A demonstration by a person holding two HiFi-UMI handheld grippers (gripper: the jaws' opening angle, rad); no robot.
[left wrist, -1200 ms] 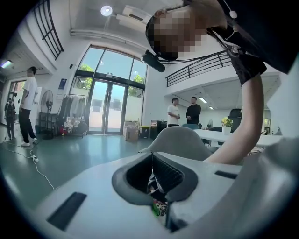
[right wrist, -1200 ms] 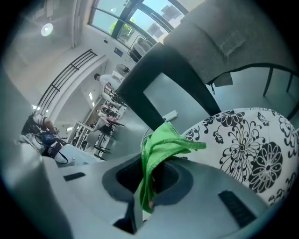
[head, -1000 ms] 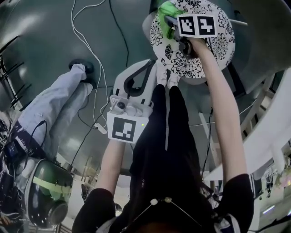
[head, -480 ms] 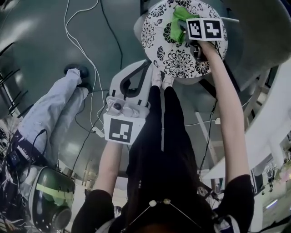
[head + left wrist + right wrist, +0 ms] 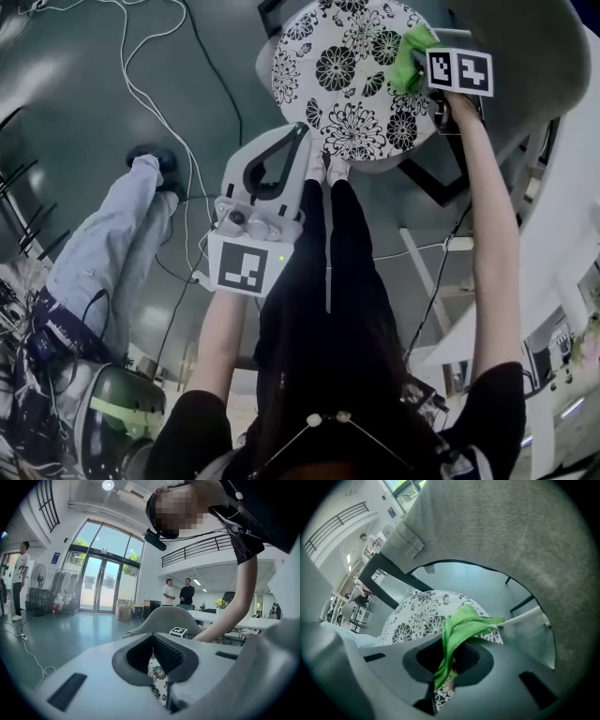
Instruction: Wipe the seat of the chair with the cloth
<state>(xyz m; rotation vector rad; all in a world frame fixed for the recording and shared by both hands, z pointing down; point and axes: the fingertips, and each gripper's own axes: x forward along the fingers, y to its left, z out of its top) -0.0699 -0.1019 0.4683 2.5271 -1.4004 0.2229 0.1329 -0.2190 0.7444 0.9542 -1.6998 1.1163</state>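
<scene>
Toward the upper right of the head view, our right tool [image 5: 424, 67] is clamped on the green cloth [image 5: 408, 56], which lies at the right edge of the chair's floral seat [image 5: 337, 84]. The cloth spills out past the tool's tips onto the seat. At frame centre, our left tool [image 5: 302, 136] hangs near the seat's lower rim, its jaws closed on nothing.

Seat [image 5: 347, 75] open across its left and centre. Only the cloth [image 5: 411, 58], clamped in the right tool [image 5: 424, 67], occupies the right rim. Grey backrest [image 5: 525, 56] closes off the side just beyond that rim. Operator's feet [image 5: 328, 167] stand at the near edge, with the left tool [image 5: 278, 150] beside them. Floor to the left carries cables [image 5: 178, 122] and a bystander's leg [image 5: 112, 244].
</scene>
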